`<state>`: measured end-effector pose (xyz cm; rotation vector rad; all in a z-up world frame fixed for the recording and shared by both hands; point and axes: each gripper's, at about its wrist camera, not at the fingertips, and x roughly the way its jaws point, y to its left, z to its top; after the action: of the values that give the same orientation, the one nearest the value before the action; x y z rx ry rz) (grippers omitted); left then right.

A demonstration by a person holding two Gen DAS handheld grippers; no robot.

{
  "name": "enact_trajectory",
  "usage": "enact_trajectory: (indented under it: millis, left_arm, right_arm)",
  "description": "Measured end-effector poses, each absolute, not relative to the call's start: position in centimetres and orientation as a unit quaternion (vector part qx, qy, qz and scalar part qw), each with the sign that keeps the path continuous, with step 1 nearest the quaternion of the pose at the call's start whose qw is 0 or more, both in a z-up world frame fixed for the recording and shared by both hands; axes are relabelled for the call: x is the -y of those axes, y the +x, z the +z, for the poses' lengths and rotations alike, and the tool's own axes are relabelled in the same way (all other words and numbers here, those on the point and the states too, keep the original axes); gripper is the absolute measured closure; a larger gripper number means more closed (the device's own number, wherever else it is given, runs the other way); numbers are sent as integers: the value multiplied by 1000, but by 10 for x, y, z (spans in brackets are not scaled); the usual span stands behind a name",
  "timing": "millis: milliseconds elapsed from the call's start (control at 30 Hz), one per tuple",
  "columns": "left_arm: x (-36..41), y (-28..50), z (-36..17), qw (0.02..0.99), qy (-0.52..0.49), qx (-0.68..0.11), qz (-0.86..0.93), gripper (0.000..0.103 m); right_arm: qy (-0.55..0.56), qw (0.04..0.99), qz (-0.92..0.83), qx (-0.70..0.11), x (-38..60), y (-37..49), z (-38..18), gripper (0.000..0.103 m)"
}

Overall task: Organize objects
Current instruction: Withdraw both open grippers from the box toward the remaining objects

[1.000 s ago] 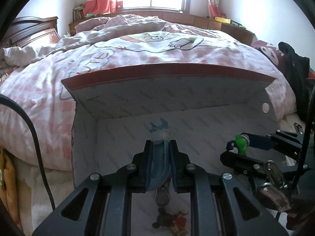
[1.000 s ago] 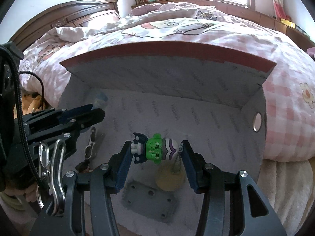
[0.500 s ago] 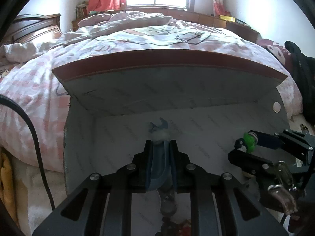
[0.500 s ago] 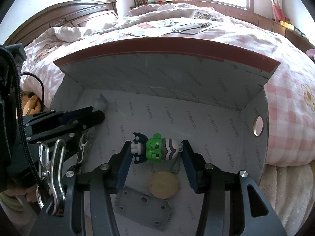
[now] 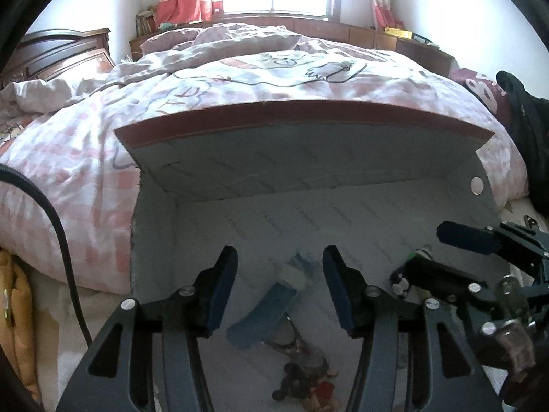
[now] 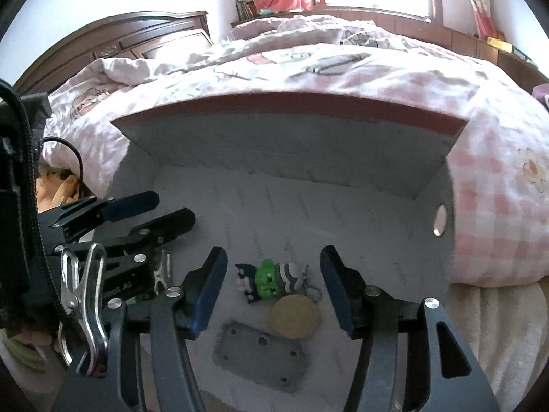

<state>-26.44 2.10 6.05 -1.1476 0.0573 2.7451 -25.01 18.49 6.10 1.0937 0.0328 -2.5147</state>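
An open white box with a red-edged lid [image 5: 302, 116] stands against the bed; it also shows in the right wrist view [image 6: 288, 110]. My left gripper [image 5: 279, 281] is open over the box floor, with a blue keychain toy [image 5: 264, 316] lying free between its fingers. My right gripper [image 6: 272, 281] is open, with a green and purple figure keychain [image 6: 271, 279] lying free on the box floor between its fingers. The right gripper also shows at the right of the left wrist view [image 5: 435, 254].
In the box lie a round tan disc [image 6: 294, 316], a grey plate with holes [image 6: 260, 357] and a dark and red figure keychain [image 5: 308, 388]. A pink checked quilt [image 5: 240, 79] covers the bed behind. A black cable [image 5: 65, 250] hangs at left.
Both grippers have opened. The blue toy has dropped from the left gripper and the green figure from the right gripper onto the box floor.
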Motion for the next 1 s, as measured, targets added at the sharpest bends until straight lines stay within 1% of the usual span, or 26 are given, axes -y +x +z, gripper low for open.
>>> enact_trajectory:
  millis: [233, 633, 867, 1000]
  left_arm:
    - [-21, -242, 75, 87, -376, -26, 922, 51]
    - [-17, -181, 95, 99, -365, -29, 925, 51]
    - [-15, -143, 98, 103, -367, -27, 924, 51]
    - [-14, -122, 93, 105, -375, -22, 921, 51]
  right_arm:
    - [381, 193, -904, -12, -190, -228, 77, 45]
    - [381, 188, -905, -18, -190, -176, 92, 45]
    - [391, 184, -902, -2, -198, -141, 89, 45]
    - [403, 183, -897, 13, -204, -120, 78, 45]
